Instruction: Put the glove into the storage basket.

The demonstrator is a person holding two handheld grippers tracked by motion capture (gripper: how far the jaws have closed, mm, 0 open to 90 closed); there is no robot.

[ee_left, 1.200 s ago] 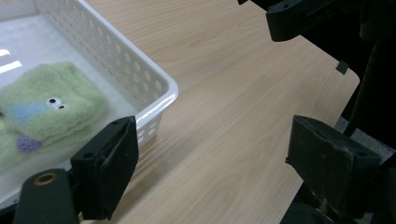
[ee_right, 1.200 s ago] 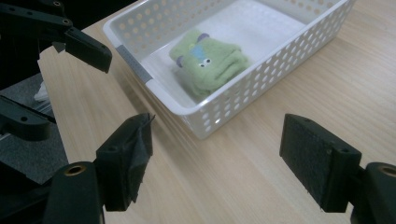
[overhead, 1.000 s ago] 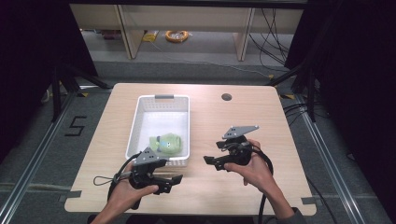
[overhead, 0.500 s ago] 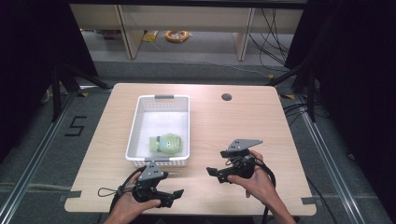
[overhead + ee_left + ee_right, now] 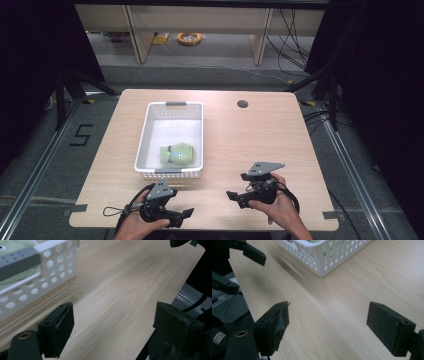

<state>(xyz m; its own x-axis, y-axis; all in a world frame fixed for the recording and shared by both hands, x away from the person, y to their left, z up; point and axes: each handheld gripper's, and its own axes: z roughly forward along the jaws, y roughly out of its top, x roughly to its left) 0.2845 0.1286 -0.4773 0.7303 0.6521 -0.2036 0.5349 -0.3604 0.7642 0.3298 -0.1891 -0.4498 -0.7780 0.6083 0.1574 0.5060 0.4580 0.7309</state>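
A soft green plush toy (image 5: 177, 154) with dark eyes lies in the white perforated plastic basket (image 5: 145, 135) – near end. Both grippers, left (image 5: 186, 213) and right (image 5: 231, 195), hover with jaws apart, empty, above the light wooden table (image 5: 250, 145).

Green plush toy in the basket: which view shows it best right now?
The high view: the green plush toy lies unobstructed in the near end of the white basket. The left gripper view catches only green patches behind the basket wall; the right gripper view shows slivers through the holes.

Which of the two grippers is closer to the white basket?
The left gripper, just below the white basket's near end. The right gripper sits farther off to the basket's right. Both are open and empty.
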